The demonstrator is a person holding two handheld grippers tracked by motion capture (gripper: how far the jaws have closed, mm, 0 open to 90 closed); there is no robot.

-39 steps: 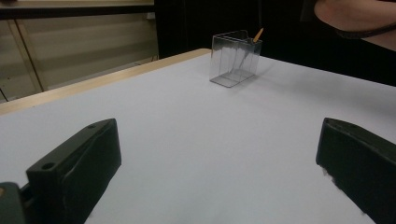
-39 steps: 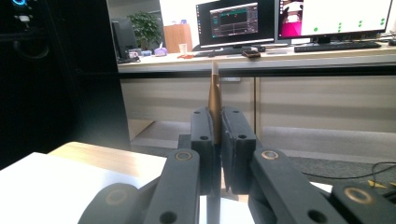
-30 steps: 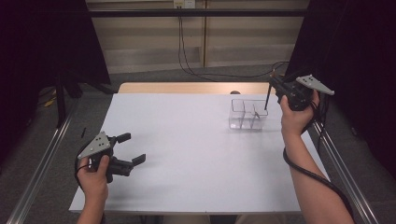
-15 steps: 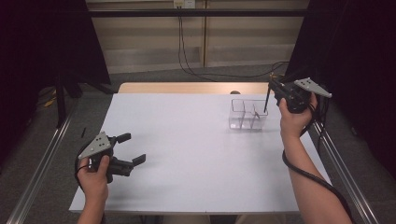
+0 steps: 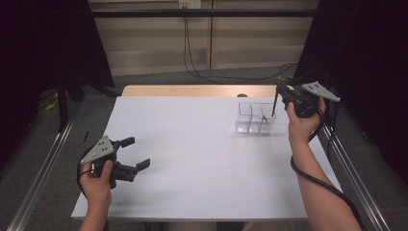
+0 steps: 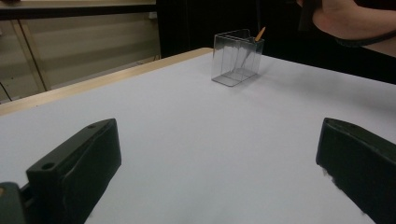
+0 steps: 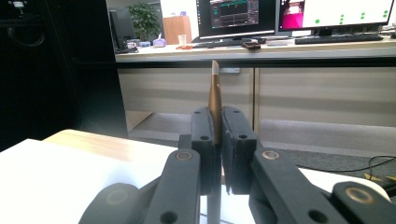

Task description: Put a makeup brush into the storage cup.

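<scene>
Right gripper (image 5: 280, 96), upper right of the high view, raised above the white table (image 5: 192, 159), clenched on a thin dark pencil-like stick with a brownish tapered tip (image 5: 274, 106). Stick nearly upright, lower end dipping into the right-hand compartment of a clear plastic divided box (image 5: 255, 118). Box standing on the table at upper right of centre in the high view, just left of the right hand (image 5: 303, 127).

From the right gripper view: two black jaws pressed together at centre frame (image 7: 215, 135), stick (image 7: 215, 93) pinched between them, brown tapered tip poking up above the pads against a backdrop of beige cabinet fronts (image 7: 303, 93) and a desk with monitors (image 7: 243, 16) along the top edge.

Left gripper (image 5: 137, 154), lower left of the high view, held low over the table in the left hand (image 5: 96, 185), jaws spread wide, nothing between them. Well apart from the box.

From the left gripper view: one black jaw at lower left, the other at lower right, bare white table (image 6: 196, 140) between; box (image 6: 236, 63) at upper centre, orange-brown stick end (image 6: 259, 33) showing above its rim, forearm of the other hand (image 6: 355, 21) in the upper right corner.
</scene>
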